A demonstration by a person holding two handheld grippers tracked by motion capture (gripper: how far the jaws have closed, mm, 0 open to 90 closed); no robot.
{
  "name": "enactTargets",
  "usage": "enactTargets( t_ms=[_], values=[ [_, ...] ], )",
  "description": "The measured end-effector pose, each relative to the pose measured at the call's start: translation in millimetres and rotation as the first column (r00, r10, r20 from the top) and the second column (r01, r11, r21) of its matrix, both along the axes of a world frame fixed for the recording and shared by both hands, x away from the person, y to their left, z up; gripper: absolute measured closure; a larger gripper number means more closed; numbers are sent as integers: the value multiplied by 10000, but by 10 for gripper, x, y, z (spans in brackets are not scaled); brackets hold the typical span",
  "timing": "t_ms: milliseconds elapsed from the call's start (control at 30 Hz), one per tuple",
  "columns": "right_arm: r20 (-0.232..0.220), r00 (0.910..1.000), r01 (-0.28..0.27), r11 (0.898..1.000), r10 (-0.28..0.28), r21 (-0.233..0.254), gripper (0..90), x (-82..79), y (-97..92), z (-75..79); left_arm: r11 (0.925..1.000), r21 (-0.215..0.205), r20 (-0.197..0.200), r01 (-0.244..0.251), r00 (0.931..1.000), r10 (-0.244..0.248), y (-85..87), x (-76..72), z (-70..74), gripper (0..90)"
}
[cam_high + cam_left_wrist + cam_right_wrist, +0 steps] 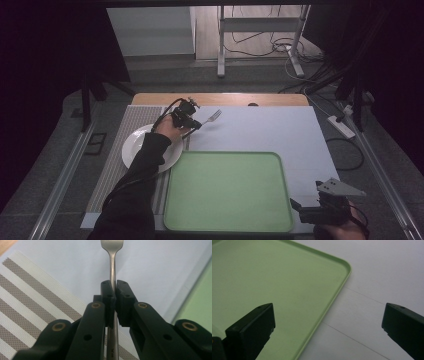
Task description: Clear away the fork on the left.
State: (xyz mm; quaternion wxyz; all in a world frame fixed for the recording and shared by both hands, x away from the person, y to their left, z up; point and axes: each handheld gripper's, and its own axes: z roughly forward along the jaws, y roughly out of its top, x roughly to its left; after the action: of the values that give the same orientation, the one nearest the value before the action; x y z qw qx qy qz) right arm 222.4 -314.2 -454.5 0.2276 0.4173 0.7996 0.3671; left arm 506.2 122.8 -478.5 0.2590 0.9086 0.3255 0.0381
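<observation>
Near right: my right gripper (300, 209) spread beside flat green plastic tray (227, 192); left gripper (115, 293) pinching silver metal fork (112, 263) far left, prob. carry step; next needs lowering onto tray.

Beyond your desk (215, 99), with its wooden far edge, you face a dim room: grey floor (200, 75), dark curtains (55, 45) at both sides, a metal stand (260, 30) with loose cables (265, 47) at its feet, and a power strip (341, 126) at right.
</observation>
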Motion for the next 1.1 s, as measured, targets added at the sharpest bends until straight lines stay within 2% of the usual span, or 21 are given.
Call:
enactTargets(
  t_ms=[267, 533, 667, 700, 867, 900, 1100],
  values=[
    [-16, 10000, -4, 10000, 4, -12, 0, 2, 3, 0, 9997, -174, -125, 159, 9998, -161, -42, -298, 27, 857],
    [6, 10000, 25, 10000, -25, 23, 0, 1, 2, 2, 9993, -142, -242, 352, 9991, -355, -96, -594, 12, 857],
    [5, 10000, 30, 10000, -30, 89, 0, 0, -9, 6, 9996, -138, -345, 253, 9991, -257, -33, -782, -10, 857],
    [27, 10000, 38, 9999, -38, 101, 0, 0, -7, 5, 9996, -285, -379, 67, 9993, -77, -20, -838, -21, 857],
    [47, 10000, -14, 10000, 14, 23, 0, -1, 7, 5, 9989, -459, -461, 1, 9989, -23, 68, -1084, -8, 857],
    [45, 10000, -19, 10000, 19, 11, 0, 0, 9, 5, 9984, -567, -515, -41, 9987, 12, 74, -1130, -10, 857],
    [66, 10000, -64, 10000, 64, 26, 0, 4, 11, 7, 9988, -488, -690, -63, 9976, 29, 40, -1396, -45, 857]
  ],
)
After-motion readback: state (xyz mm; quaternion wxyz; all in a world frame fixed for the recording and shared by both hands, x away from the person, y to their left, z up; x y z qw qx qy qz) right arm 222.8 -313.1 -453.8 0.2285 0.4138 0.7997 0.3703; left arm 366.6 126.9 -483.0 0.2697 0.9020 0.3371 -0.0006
